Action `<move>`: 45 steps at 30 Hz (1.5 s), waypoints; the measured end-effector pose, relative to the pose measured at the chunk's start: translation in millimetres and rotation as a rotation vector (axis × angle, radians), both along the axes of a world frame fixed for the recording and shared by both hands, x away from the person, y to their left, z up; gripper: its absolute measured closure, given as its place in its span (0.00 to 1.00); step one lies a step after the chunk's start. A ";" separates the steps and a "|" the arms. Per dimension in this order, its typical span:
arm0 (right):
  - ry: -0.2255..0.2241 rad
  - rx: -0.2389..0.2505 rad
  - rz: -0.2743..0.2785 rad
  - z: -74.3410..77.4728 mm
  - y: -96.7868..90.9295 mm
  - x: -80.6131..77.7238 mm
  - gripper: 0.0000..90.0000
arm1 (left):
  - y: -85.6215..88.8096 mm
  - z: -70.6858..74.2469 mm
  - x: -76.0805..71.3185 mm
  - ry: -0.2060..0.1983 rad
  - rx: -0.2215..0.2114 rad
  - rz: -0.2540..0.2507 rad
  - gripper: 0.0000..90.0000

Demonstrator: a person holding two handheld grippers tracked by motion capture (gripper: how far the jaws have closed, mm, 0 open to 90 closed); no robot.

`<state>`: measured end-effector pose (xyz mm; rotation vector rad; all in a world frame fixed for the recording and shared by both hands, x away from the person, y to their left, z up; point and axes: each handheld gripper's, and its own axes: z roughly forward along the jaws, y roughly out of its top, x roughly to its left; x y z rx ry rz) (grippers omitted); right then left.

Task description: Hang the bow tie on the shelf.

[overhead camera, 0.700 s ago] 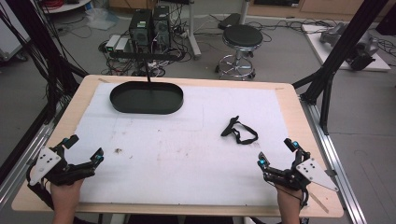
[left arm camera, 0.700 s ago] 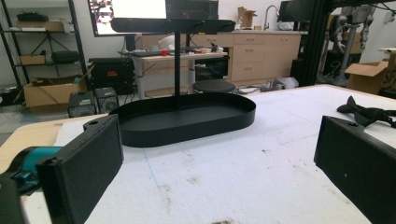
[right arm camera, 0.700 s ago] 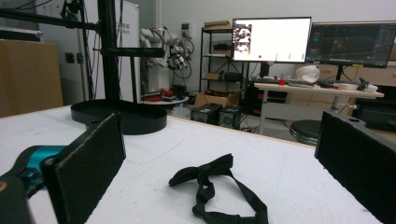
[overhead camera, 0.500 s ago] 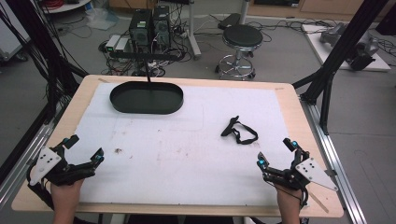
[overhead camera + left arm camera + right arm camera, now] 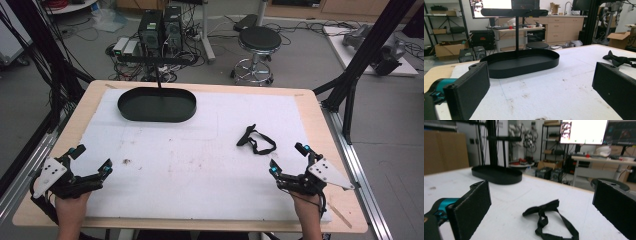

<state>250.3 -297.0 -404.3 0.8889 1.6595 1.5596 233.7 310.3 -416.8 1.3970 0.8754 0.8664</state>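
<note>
Bow tie (image 5: 256, 140) lies untouched on the bench; right gripper (image 5: 288, 160), jaws wide and empty, should reach forward next.

1. Wooden table (image 5: 95, 100), most of its top covered by a white mat (image 5: 200, 165) that's got some brownish smudges.
2. Black oval tray (image 5: 156, 105) with a T-shaped stand sits on the mat's far left.
3. Black bow tie (image 5: 256, 140) lies on the mat's right side, well apart from the tray.

1. Bare white mat (image 5: 200, 165) lies open between both grippers
2. Black oval tray (image 5: 156, 106) with its upright post (image 5: 158, 82) blocks the far left
3. Black strap (image 5: 256, 141) lies right of centre
</note>
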 end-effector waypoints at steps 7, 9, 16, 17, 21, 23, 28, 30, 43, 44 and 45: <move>0.084 -0.080 0.028 1.2 11.8 25.8 0.01 | -0.6 0.1 0.7 0.002 -0.002 0.001 0.02; 0.109 -0.098 0.031 2.2 15.9 33.2 0.01 | -0.8 0.1 0.9 0.003 -0.002 0.001 0.02; 0.206 -0.208 0.036 -6.4 28.7 62.7 0.01 | -0.6 -0.1 1.1 0.006 0.002 0.003 0.02; 0.222 -0.218 0.038 -8.1 31.1 66.2 0.01 | -0.6 -0.2 1.2 0.006 0.002 0.002 0.02; 0.269 -0.255 0.036 -15.7 39.0 82.9 0.01 | -1.5 -0.4 1.7 0.006 0.001 0.000 0.02; 0.296 -0.272 0.032 -18.8 42.1 89.1 0.01 | -1.1 -0.3 1.7 0.006 0.000 0.000 0.02; 0.333 -0.321 0.030 -25.1 50.3 101.7 0.06 | -0.6 -0.4 1.9 0.009 0.002 0.002 0.02; 0.364 -0.335 0.027 -30.2 51.1 107.3 0.06 | -0.8 -0.5 1.9 0.009 0.003 0.002 0.02; 0.460 -0.367 0.013 -43.3 52.1 119.4 0.33 | -0.9 -1.6 3.0 0.011 0.001 0.001 0.02; 0.463 -0.362 0.008 -43.3 51.2 119.9 0.34 | -1.0 -1.8 3.0 0.014 0.003 0.000 0.02; 0.468 -0.354 0.003 -43.3 50.5 120.4 0.35 | -1.1 -1.8 3.1 0.015 0.003 -0.001 0.02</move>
